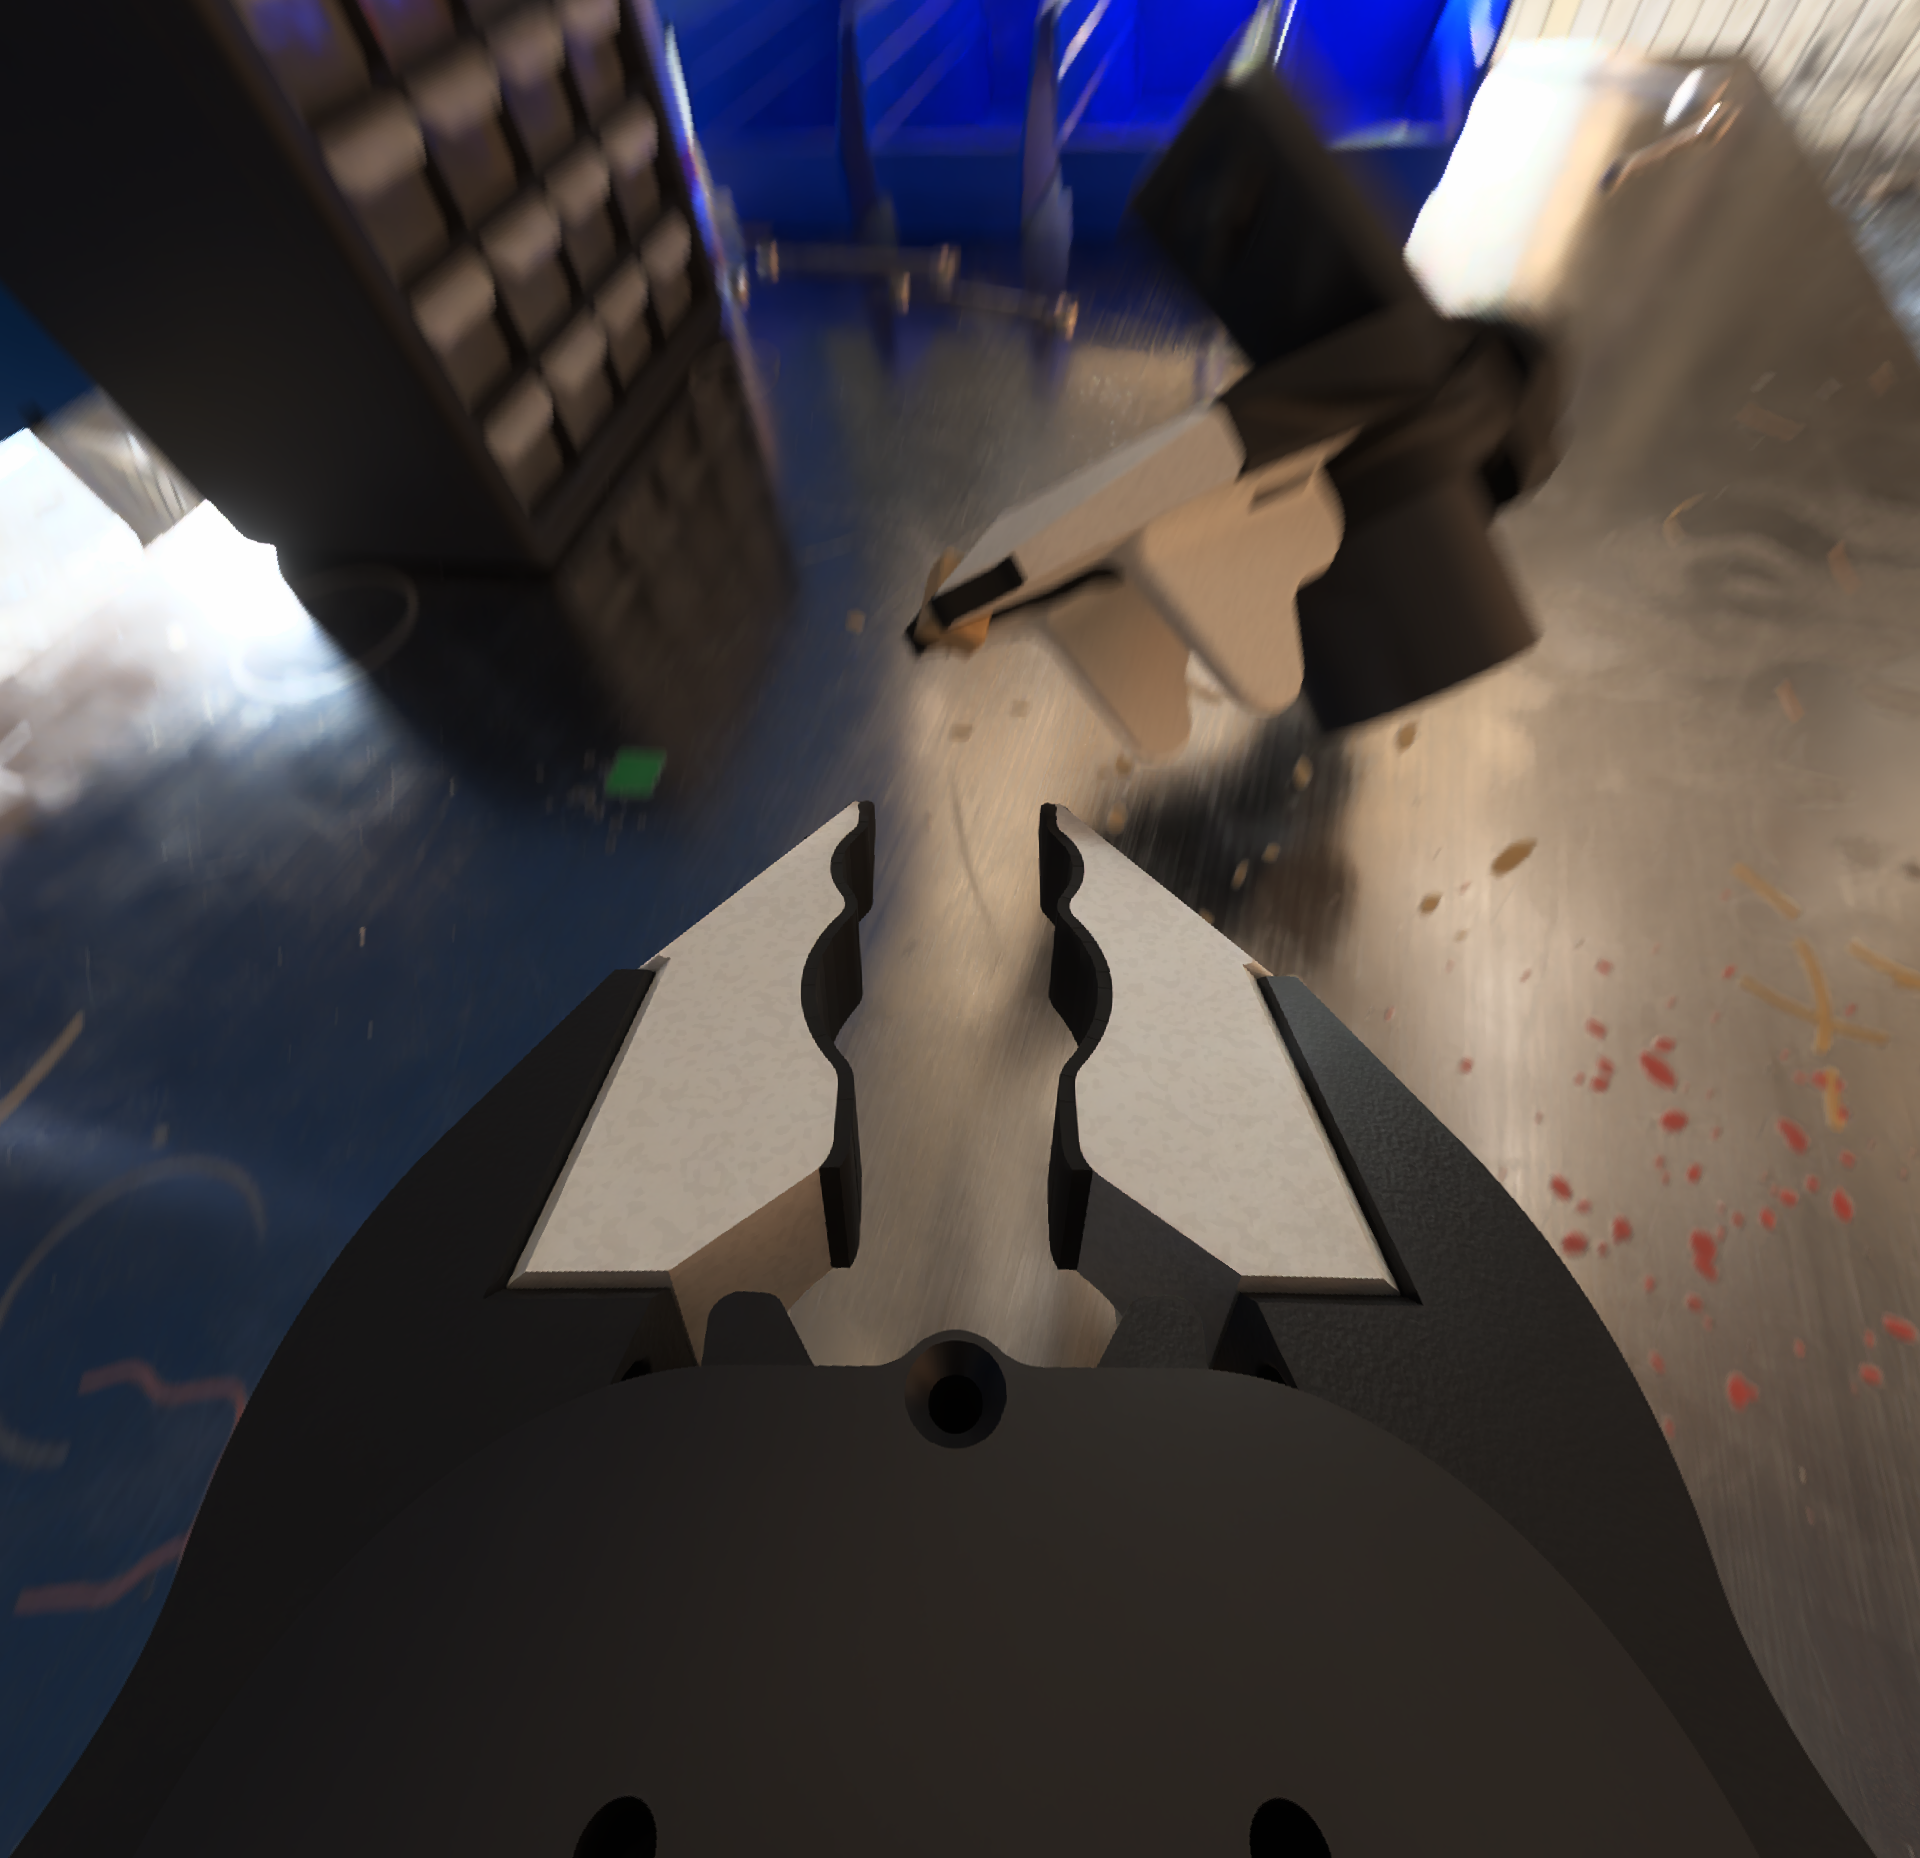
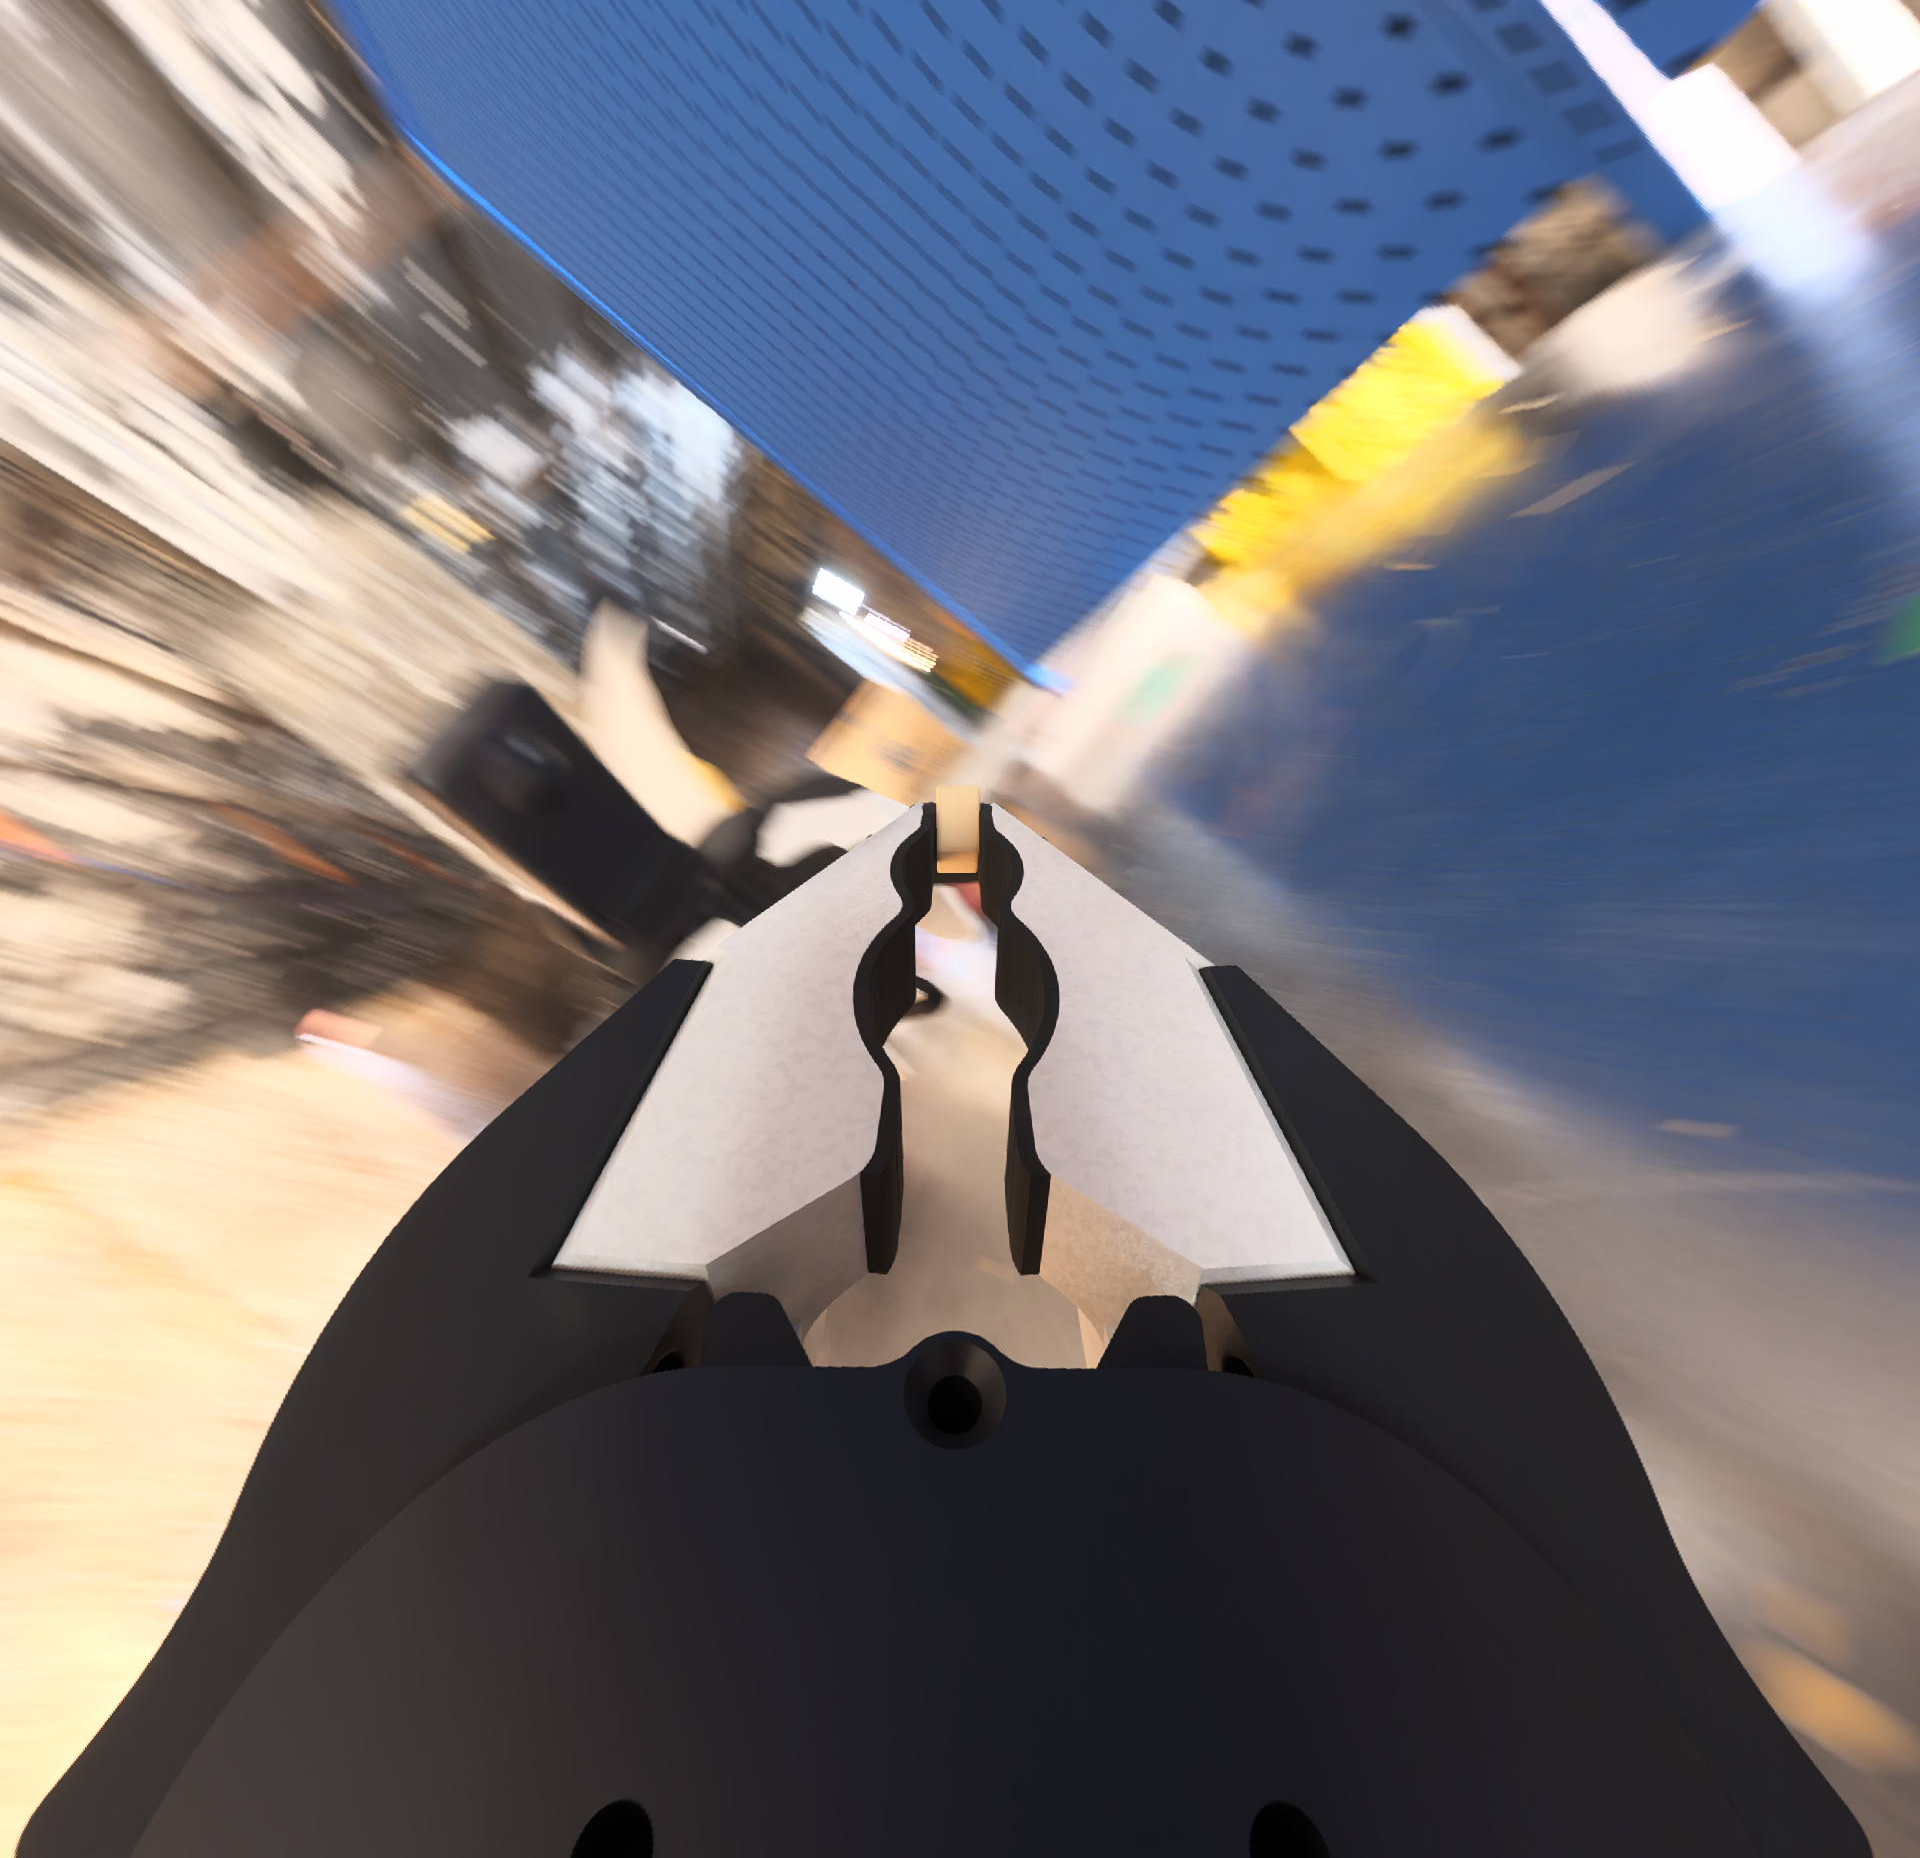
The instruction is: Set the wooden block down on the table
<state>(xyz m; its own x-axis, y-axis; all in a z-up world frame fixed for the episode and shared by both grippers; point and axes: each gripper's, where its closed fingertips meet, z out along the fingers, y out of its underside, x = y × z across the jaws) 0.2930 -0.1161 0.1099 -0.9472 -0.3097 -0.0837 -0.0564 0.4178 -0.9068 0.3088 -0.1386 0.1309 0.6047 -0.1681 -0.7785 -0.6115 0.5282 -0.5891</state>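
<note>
the right gripper (image 2: 956, 832) is pinched on the wooden block (image 2: 956, 829), a small pale piece caught at the very fingertips. in the left wrist view the block (image 1: 951, 624) sits low at the tips, close to the table (image 1: 1558, 873), though contact can't be told. the left gripper (image 1: 956, 821) is parted and holds nothing. judging by this, the carry is ending and the lowering is in hand. next it calls for a gentle descent till the block rests flat, then easing the fingers apart without dragging it.
</note>
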